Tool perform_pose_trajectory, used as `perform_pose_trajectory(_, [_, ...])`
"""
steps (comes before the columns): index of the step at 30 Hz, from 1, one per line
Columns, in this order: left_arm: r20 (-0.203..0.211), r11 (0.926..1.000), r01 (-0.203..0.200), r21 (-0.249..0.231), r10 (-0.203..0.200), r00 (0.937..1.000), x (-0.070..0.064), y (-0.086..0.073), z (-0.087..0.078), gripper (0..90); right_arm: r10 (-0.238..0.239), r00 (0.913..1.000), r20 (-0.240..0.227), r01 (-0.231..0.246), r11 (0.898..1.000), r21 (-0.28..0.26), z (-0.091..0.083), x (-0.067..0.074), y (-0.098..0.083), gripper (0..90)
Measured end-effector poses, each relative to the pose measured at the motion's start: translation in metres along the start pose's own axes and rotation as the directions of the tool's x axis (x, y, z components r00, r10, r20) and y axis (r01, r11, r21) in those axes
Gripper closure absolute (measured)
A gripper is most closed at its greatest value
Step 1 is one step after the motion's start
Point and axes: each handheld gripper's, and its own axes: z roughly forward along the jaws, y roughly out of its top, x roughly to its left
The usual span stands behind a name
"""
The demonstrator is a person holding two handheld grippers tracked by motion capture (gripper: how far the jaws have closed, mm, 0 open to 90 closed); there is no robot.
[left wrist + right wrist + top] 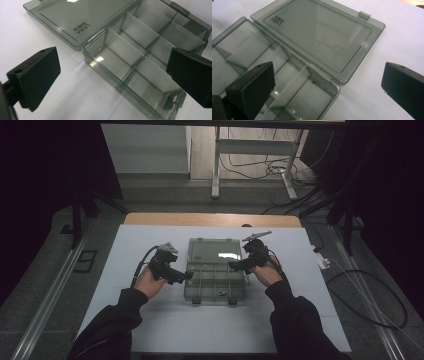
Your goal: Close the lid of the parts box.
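A clear smoky plastic organiser box point(200, 295) lies open mid-table, its lid point(214, 251) folded flat away from me. Dividers split its tray point(130, 50) into several compartments, and a small dark piece point(223, 293) rests in a front one. My left gripper point(186, 276) hovers at the box's left wall, jaws wide apart, holding nothing. In the left gripper view its fingers point(37, 75) frame the near corner of the tray. My right gripper point(233, 265) is at the box's right edge, open too. Its own view shows the lid point(319, 35) and the tray's corner point(329, 92).
The box sits on a white mat point(150, 325) over a wooden table point(210, 219). Beyond the table are a metal desk frame point(216, 165) and loose cables point(260, 167) on the floor. A cable point(370, 295) loops to the right of the table.
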Motion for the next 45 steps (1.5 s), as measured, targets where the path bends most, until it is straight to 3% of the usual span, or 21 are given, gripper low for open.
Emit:
perform_pose_trajectory(5, [-0.003, 1.0000, 0.004, -0.004, -0.004, 1.0000, 0.002, 0.005, 0.004, 0.0, 0.045, 0.9989, 0.010, -0.045, 0.999, 0.013, 0.008, -0.006, 0.008, 0.0])
perform_pose_trajectory(9, [0.009, 1.0000, 0.001, -0.008, -0.001, 1.0000, 0.005, 0.009, 0.005, 0.0, 0.032, 0.9987, 0.040, -0.034, 0.998, 0.047, 0.016, -0.007, 0.014, 0.0])
perform_pose_trajectory(12, [0.015, 0.9999, -0.005, -0.009, 0.005, 0.9999, 0.007, 0.011, 0.007, 0.0, 0.050, 0.9976, 0.048, -0.052, 0.998, 0.041, 0.019, -0.009, 0.016, 0.0])
perform_pose_trajectory(24, [0.009, 0.9985, -0.052, -0.020, 0.052, 0.9986, 0.015, 0.018, 0.019, 0.0, 0.060, 0.9969, 0.051, -0.065, 0.993, 0.096, 0.039, -0.016, 0.028, 0.0])
perform_pose_trajectory(39, [0.014, 0.9978, -0.065, -0.013, 0.066, 0.9977, 0.014, 0.013, 0.026, 0.0, 0.083, 0.9925, 0.090, -0.096, 0.983, 0.157, 0.057, -0.031, 0.028, 0.2])
perform_pose_trajectory(42, [0.014, 0.9978, -0.066, -0.006, 0.066, 0.9977, 0.016, 0.012, 0.025, 0.0, 0.082, 0.9916, 0.100, -0.097, 0.982, 0.163, 0.057, -0.034, 0.029, 4.5])
perform_pose_trajectory(45, [0.014, 0.9980, -0.063, -0.005, 0.063, 0.9979, 0.017, 0.011, 0.025, 0.0, 0.067, 0.9915, 0.112, -0.086, 0.982, 0.169, 0.057, -0.035, 0.029, 16.5])
